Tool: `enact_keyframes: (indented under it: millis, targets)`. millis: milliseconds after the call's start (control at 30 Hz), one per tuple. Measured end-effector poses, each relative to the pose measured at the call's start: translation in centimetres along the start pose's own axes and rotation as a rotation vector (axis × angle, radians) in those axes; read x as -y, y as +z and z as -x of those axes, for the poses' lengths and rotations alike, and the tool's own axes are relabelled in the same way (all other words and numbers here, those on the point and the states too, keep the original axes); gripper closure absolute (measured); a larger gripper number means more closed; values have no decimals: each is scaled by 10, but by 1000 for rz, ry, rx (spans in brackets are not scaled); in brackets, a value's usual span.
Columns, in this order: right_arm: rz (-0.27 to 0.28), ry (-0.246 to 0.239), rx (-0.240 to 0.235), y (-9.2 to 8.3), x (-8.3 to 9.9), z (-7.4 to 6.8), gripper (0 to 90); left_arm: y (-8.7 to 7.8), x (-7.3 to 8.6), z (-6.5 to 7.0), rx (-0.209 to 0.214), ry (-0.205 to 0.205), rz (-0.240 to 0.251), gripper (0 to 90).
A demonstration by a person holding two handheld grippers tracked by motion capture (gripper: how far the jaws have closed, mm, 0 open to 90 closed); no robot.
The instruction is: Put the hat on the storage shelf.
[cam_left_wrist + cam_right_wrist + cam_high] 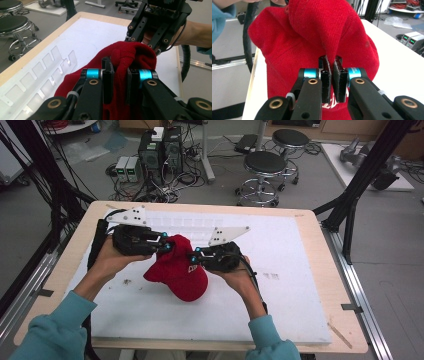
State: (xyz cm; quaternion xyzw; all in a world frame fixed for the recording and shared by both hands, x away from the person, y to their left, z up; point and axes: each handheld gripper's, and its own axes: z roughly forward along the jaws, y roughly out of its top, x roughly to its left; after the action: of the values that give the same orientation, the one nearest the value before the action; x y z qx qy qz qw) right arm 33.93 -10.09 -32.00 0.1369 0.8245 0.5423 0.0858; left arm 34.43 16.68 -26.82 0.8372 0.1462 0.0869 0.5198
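From above, your left gripper (166,243) and right gripper (193,256) hold the red cap (181,269) just over the worktop (300,285). Left gripper view: fingers pinch its fabric. Right gripper view: fingers clamp a fold (both grips set); next, I judge, lift together.

- The red cap (177,270) is soft cloth, with white letters on its front.
- It sits near the middle of the white table top, bunched up and lifted at the top, its lower part low over the table.
- A fold of the cap (120,82) is pinched on one side, and another fold (332,50) on the other.
- The letters are too small to read, maybe a short word.
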Motion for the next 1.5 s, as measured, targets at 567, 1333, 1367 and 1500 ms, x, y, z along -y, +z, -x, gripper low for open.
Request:
enact_keyframes:
  millis: [567,1333,1367,1500]
  targets:
    - [21,-8,37,-3,-4,-3,877,-9,1,-3,-116,-45,20,423]
    - [67,86,256,-7,-8,-3,876,-47,28,-3,-228,-142,104,166]
    - [70,87,263,-7,-8,-3,876,-49,32,-2,-233,-146,101,166]
    - [72,90,281,-9,-8,-3,876,-52,45,1,-235,-162,90,167]
